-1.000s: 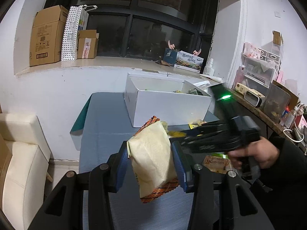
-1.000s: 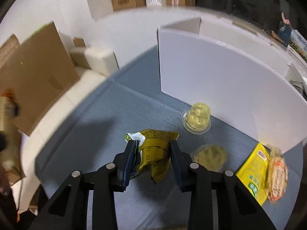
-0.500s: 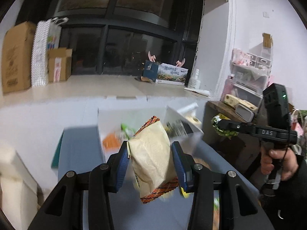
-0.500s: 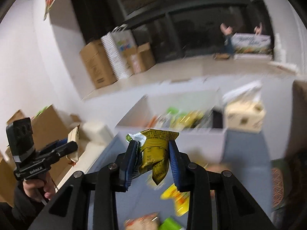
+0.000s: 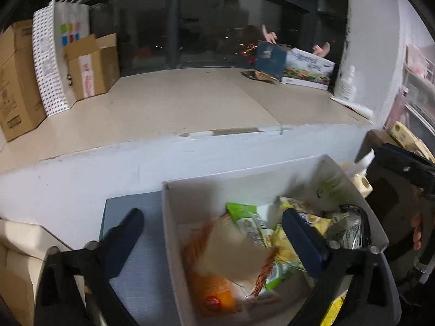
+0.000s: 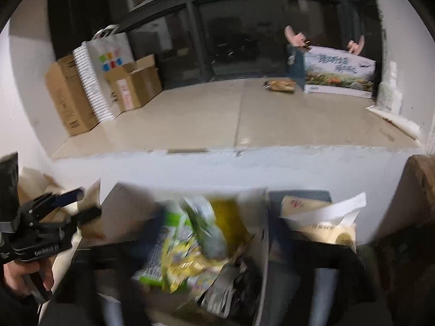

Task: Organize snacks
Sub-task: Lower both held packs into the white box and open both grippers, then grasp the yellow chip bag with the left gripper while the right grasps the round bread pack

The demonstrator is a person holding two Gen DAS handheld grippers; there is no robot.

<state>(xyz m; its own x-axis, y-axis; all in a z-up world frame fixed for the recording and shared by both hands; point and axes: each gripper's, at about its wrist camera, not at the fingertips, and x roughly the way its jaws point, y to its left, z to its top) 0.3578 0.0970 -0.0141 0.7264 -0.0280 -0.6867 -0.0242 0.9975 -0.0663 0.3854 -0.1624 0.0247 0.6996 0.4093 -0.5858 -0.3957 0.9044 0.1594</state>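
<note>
The beige crinkled snack packet with orange hatched edges [image 5: 233, 255] lies blurred directly below and between the fingers of the left claw [image 5: 214, 233], inside the white rectangular cardboard box [image 5: 170, 231], long axis tilted. The left claw stands wide, touching nothing. The right claw [image 6: 236, 244] is smeared by blur above the same box; its opening cannot be told. Further packets remain on the grey counter [image 5: 130, 271].

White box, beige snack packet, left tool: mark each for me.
white box [image 5: 174, 244], left wrist view, on its left wall.
beige snack packet [image 5: 231, 252], left wrist view, mid-face, blurred.
left tool [image 5: 212, 239], left wrist view, midway between fingertips.
</note>
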